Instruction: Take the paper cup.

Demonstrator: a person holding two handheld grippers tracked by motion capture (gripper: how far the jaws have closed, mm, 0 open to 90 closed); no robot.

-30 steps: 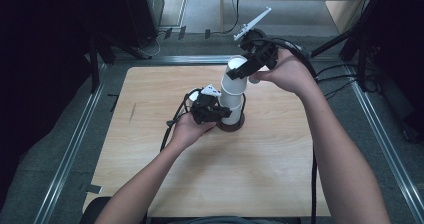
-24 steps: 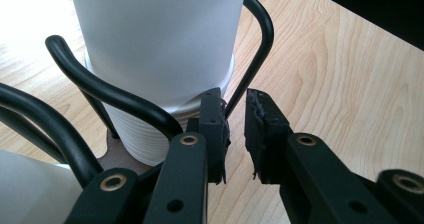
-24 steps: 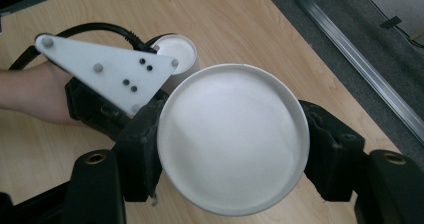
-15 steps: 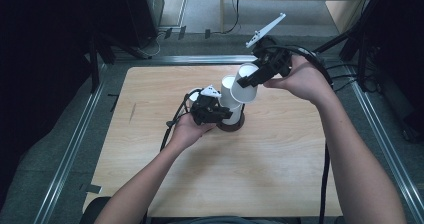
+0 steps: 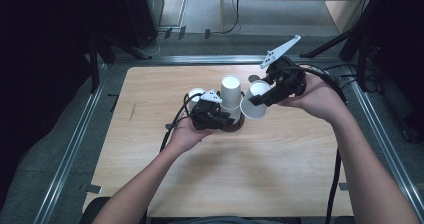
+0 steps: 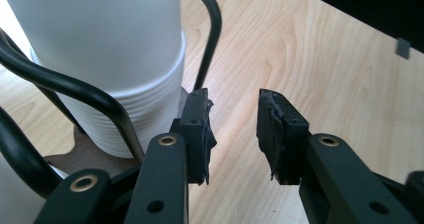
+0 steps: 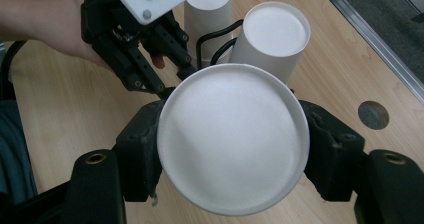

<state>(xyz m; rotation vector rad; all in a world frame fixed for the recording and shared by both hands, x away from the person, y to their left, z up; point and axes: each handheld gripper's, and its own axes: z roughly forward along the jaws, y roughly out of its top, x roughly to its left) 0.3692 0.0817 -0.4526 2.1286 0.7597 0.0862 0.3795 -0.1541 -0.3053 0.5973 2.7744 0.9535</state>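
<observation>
A: Status on the right tongs (image 5: pixel 256 101)?

B: Clamped across a single white paper cup (image 5: pixel 253 106), pads on opposite sides of the wall. Cup is tilted, lifted clear of the stack (image 5: pixel 231 98) and sitting just right of it, off the surface (image 5: pixel 280 179). In the right gripper view the cup (image 7: pixel 233 138) is facing the camera between the jaws.

A: Left tongs (image 6: pixel 232 129)?

B: Released. Jaws have just been opening and nothing is between them. They're sitting low beside the stack (image 6: pixel 112 69), next to the black wire holder (image 6: pixel 65 86) that wraps it. In the high view the left tongs (image 5: pixel 225 118) are at the holder's dark round base (image 5: pixel 235 125).

A: So the stack is unguarded.

B: Looks that way to me, the holder alone is keeping it upright. A second white cup (image 5: pixel 196 95) is standing just behind the left tongs.

A: Advice for carrying the cup off?

B: Keep the squeeze light, since thin paper walls will probably buckle. Swing it away from the stack, not back across it. Level it before setting down, or it's likely tipping on release. Leave the left tongs parked near the base, ready to pinch the holder if the stack wobbles.
</observation>
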